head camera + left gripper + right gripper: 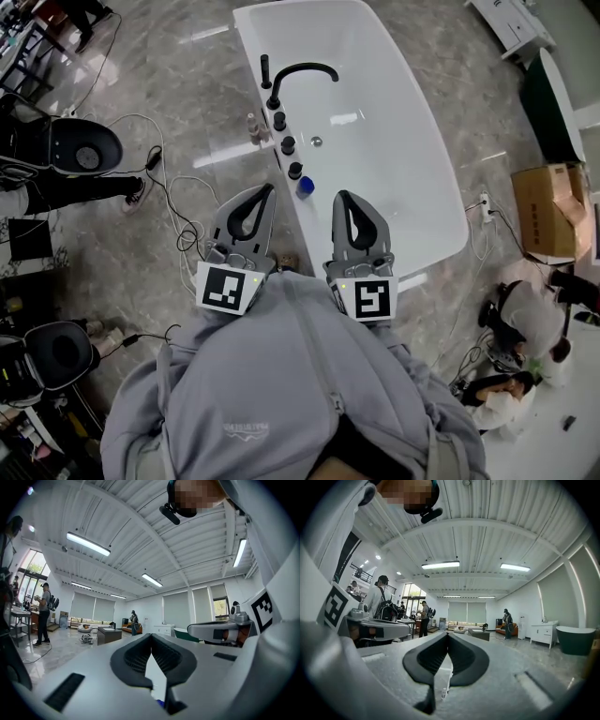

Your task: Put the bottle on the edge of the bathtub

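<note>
In the head view a white bathtub [441, 202] fills the upper middle. A small clear, pinkish bottle [251, 127] stands just left of the tub's left rim, near the black faucet [298, 75]; I cannot tell whether it rests on the rim or on the floor. A blue-topped item [305, 186] sits on that rim below three black knobs [288, 144]. My left gripper [269, 189] and right gripper [340, 196] are held side by side in front of the person's chest. Both are shut and empty. In the gripper views the left gripper [151, 635] and right gripper [448, 634] point level across the room.
Cables [178, 202] trail over the marble floor left of the tub. Black office chairs [84, 150] stand at the left. A cardboard box [553, 211] and a crouching person [511, 314] are at the right. Several people stand far off in the gripper views.
</note>
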{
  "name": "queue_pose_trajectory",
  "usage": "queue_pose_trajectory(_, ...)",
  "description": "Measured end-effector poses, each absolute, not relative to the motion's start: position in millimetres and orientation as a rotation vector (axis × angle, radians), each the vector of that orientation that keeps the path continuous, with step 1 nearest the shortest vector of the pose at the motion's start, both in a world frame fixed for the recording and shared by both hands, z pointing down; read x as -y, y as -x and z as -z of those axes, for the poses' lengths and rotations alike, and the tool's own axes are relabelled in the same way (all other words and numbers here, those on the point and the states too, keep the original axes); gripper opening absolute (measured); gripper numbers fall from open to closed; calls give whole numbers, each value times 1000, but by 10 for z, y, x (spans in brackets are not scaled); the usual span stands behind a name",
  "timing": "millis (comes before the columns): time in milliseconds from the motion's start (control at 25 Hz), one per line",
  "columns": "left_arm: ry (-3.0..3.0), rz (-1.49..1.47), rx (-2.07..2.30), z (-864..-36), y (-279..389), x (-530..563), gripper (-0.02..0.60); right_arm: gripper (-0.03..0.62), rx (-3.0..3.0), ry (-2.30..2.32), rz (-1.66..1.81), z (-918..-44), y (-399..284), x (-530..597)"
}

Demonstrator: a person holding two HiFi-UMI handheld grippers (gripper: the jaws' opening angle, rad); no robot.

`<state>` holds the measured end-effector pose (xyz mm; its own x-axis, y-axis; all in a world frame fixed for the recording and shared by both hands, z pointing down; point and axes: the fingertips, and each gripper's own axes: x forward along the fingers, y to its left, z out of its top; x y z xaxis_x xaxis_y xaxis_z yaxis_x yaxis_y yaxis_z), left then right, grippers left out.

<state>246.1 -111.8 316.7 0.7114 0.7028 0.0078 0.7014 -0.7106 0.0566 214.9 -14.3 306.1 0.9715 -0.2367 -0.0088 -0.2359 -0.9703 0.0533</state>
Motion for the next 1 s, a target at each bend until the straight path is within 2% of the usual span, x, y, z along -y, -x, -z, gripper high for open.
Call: queue_pose_trajectory(1000,-2856,-40,-1177,-3219,-2347,1140,6,5,381,-3070,3,-3173,-2021,168)
